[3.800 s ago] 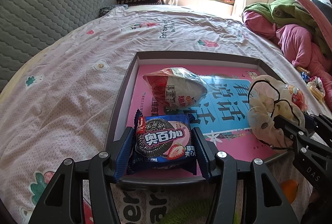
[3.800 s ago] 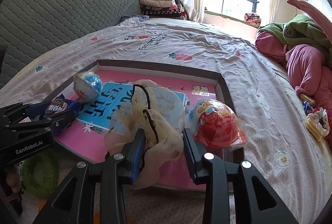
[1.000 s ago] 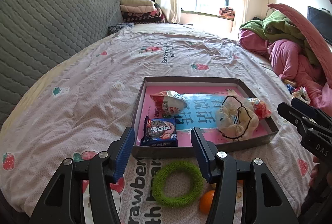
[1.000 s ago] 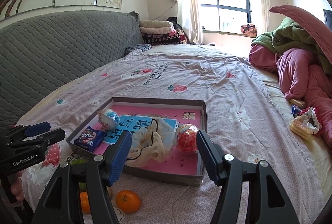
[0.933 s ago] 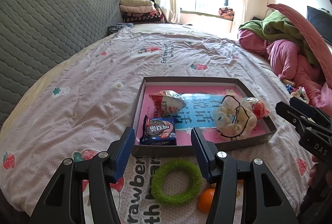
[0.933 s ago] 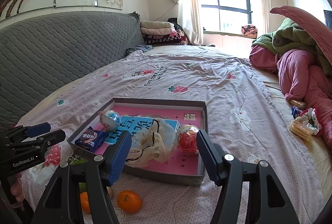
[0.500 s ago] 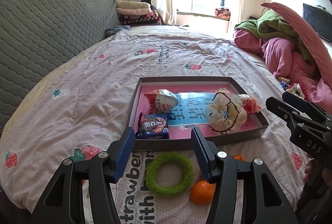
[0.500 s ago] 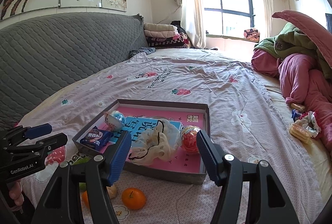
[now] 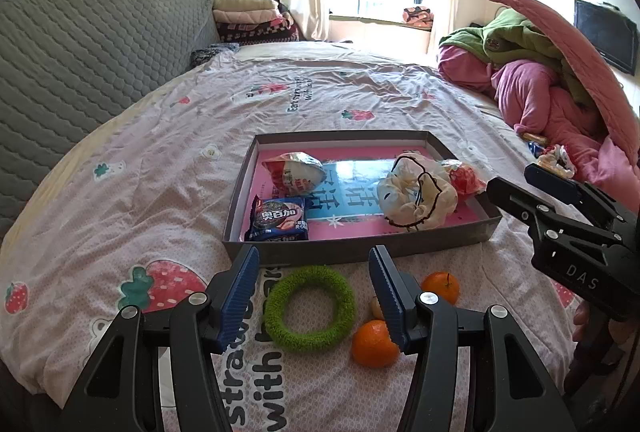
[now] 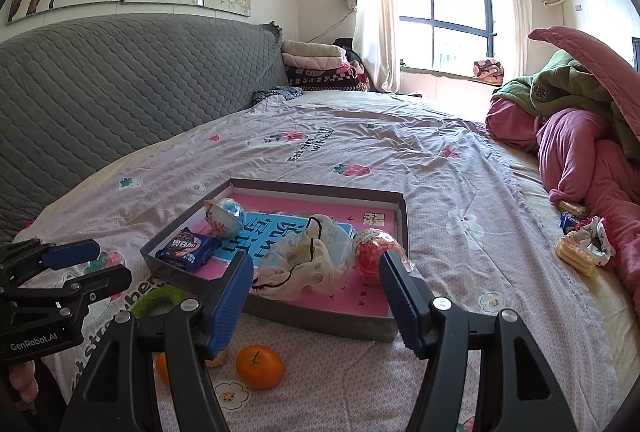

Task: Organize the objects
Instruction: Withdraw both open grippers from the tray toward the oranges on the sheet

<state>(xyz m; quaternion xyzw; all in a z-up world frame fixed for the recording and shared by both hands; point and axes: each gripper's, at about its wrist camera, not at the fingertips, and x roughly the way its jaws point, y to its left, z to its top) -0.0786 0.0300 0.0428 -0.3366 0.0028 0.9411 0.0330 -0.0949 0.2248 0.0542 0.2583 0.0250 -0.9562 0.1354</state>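
Both claws hang above the near edge of the bed [image 9: 160, 159] with their jaws apart and nothing between them. The left claw [image 9: 314, 296] sits over the green ring [image 9: 310, 308], which lies flat on the sheet just in front of the tray [image 9: 360, 246]. The right claw [image 10: 316, 296] is held to its right, over the tray's near wall.

Inside the tray, the biscuit pack [image 9: 279, 220] lies in the near left corner. Behind it is the white wrapped egg [image 9: 298, 171]. The cloth bundle [image 9: 416, 197], pale with a dark cord, sits toward the right side, and the red egg [image 10: 374, 252] lies just beside it on its right.

Outside the tray, one orange [image 9: 375, 344] lies right of the ring. A second orange [image 9: 441, 287] lies farther right, nearer the tray wall. Between them is a small pale thing [image 9: 376, 308], mostly hidden by the left claw's finger; it may be a nut or a sweet. Pink bedding [image 10: 580, 159] is heaped along the far right of the bed, well apart from the tray.
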